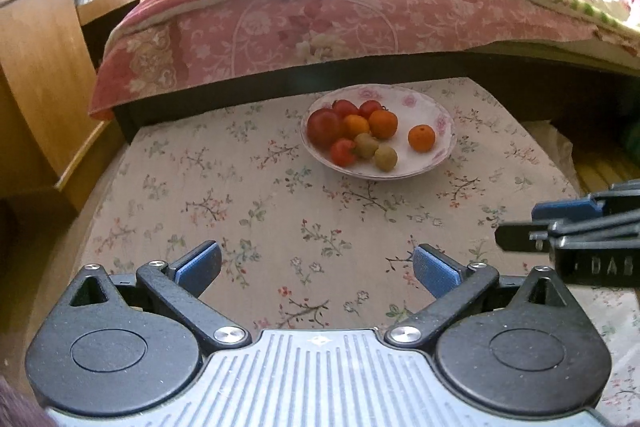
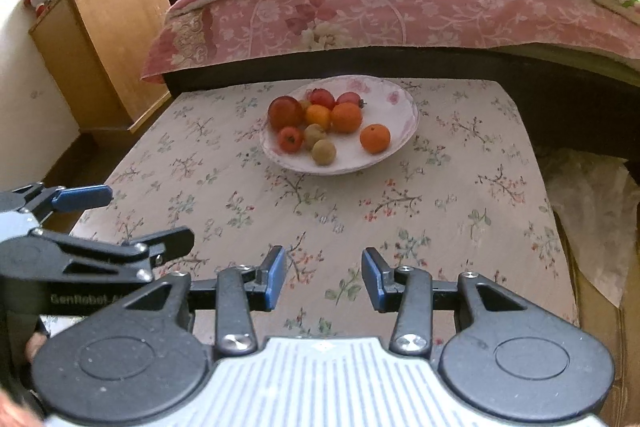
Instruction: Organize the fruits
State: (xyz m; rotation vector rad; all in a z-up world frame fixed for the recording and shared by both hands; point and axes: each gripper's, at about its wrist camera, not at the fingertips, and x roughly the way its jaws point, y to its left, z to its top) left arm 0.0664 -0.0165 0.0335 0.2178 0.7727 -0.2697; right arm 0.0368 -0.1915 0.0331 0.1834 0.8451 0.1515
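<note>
Since both grippers sit at the bottom of their frames with nothing between the fingers, no fruit is in hand. Left gripper [image 1: 316, 269]: fingers spread wide apart, empty. Right gripper [image 2: 323, 277]: fingers apart, a narrower gap, empty.

Mid-frame, the surface [image 2: 460, 211] under its floral cloth carries no loose fruit and no second container that I can see. Centre and slightly above: the bowl [image 1: 436, 115], white with pink flowers, well apart from both grippers. All fruit lies in it: red tomatoes [image 1: 323, 127] bunched at its left, oranges [image 1: 383, 124] touching them, two brownish-green fruits [image 1: 385, 157] at the near rim, one orange [image 1: 421, 138] alone at right.

Judgement: task at or near its start, or already gathered; the target arrangement is not evident.

Hard to tell: fruit behind the pile is partly hidden; the brownish-green kind is not identifiable. Bed [image 2: 400, 11] across the top, window glare washing out detail; cabinet [image 2: 104, 39] upper left, contents unclear.
</note>
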